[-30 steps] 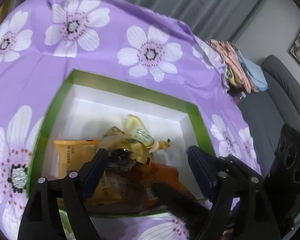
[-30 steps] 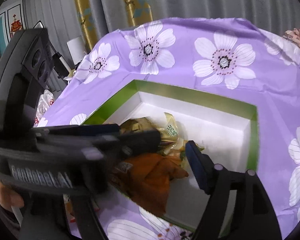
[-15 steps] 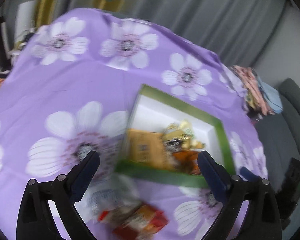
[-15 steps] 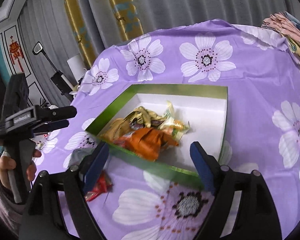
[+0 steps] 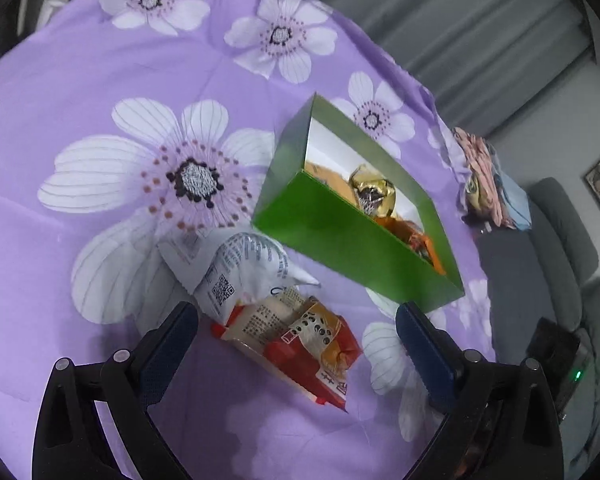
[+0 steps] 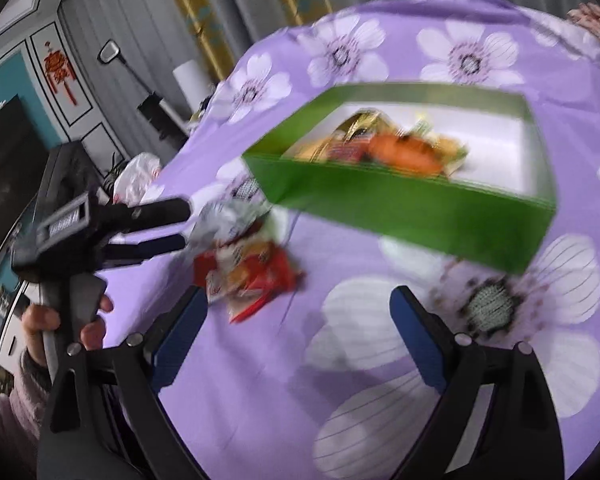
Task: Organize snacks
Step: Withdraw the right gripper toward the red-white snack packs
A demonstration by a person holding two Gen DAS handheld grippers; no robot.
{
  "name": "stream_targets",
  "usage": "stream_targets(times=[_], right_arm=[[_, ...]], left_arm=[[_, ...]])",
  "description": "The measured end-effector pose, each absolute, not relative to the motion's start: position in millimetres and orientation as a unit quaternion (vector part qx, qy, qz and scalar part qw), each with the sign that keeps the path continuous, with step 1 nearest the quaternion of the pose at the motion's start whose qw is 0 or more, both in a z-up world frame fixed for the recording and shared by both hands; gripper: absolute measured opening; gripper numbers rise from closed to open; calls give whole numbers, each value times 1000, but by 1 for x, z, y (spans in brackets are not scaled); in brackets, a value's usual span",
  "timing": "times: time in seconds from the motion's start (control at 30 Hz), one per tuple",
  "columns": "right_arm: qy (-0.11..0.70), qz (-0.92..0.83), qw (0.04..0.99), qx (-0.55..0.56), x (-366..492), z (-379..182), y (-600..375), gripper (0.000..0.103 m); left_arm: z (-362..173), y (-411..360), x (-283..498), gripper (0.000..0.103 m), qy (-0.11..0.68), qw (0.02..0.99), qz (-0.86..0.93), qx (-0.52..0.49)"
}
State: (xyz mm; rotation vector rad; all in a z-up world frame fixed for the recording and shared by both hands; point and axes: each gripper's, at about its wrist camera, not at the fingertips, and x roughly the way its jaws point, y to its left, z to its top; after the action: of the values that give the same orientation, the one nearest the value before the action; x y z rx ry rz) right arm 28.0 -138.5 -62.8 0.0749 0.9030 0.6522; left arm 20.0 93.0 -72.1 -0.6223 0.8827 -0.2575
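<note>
Both tongs stand spread wide with nothing between their pads. My left gripper [image 5: 296,338] hangs over the purple flowered tablecloth [image 5: 100,80], and I read a red snack packet [image 5: 296,344] lying flat directly between and just ahead of its fingertips, not touched by either pad. A white snack packet [image 5: 240,268] with a printed code lies touching the red one on its far left side. The green box [image 5: 348,240] sits beyond both packets, to the right, holding a gold wrapped snack [image 5: 374,194] and an orange packet [image 5: 416,236]. My right gripper [image 6: 296,316] faces the same box from the other side; its view is blurred. The red packet lies just ahead of its left finger, the box farther ahead.
</note>
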Motion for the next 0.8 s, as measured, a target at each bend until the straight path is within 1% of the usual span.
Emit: stream_targets(times=[0.17,0.47,0.63,0.73,0.8], right_arm=[[435,323,840,26,21,-69,-119,91],[441,326,836,18,21,-72,-107,91],[439,329,836,1,19,-74,-101,89],[436,333,836,-2,22,-73,-98,87],[433,336,836,-2,25,-72,-95,87]], left_arm=[[-74,89,17,99,421,842,-152,-301],[-84,99,16,99,432,803,-195,-361],[-77,96,12,99,420,810,-203,-356],[-73,92,11,95,415,817,-206,-344],[-73,89,12,85,418,820,-203,-335]])
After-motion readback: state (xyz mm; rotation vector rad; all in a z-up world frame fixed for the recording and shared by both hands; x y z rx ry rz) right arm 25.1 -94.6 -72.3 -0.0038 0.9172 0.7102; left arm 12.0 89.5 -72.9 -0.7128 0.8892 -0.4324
